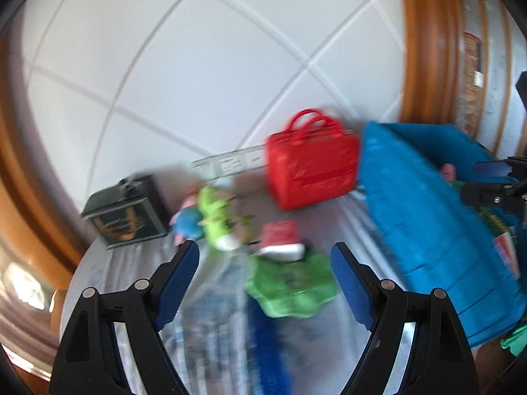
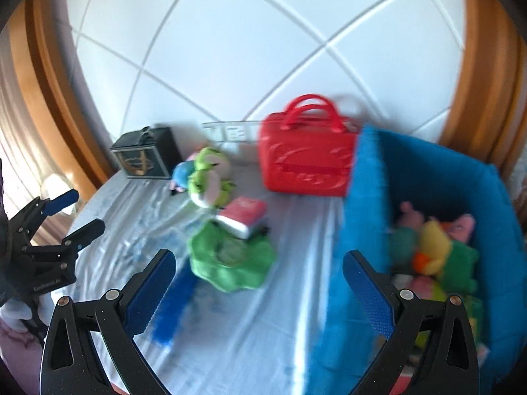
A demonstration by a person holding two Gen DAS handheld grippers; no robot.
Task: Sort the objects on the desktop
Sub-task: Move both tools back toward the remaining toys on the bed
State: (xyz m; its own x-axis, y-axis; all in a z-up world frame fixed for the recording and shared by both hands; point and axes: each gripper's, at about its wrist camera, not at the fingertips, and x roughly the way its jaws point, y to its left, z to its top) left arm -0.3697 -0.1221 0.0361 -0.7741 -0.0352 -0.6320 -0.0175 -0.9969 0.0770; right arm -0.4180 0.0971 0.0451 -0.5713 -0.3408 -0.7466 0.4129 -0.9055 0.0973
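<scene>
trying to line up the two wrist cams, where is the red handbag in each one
Left wrist view: the red handbag stands right of centre, just left of the blue bin.
Right wrist view: the red handbag stands above centre, again against the blue bin's left wall.
Shared landmark: the red book lies in front of the bag, with a green plush nearer the camera.
</scene>
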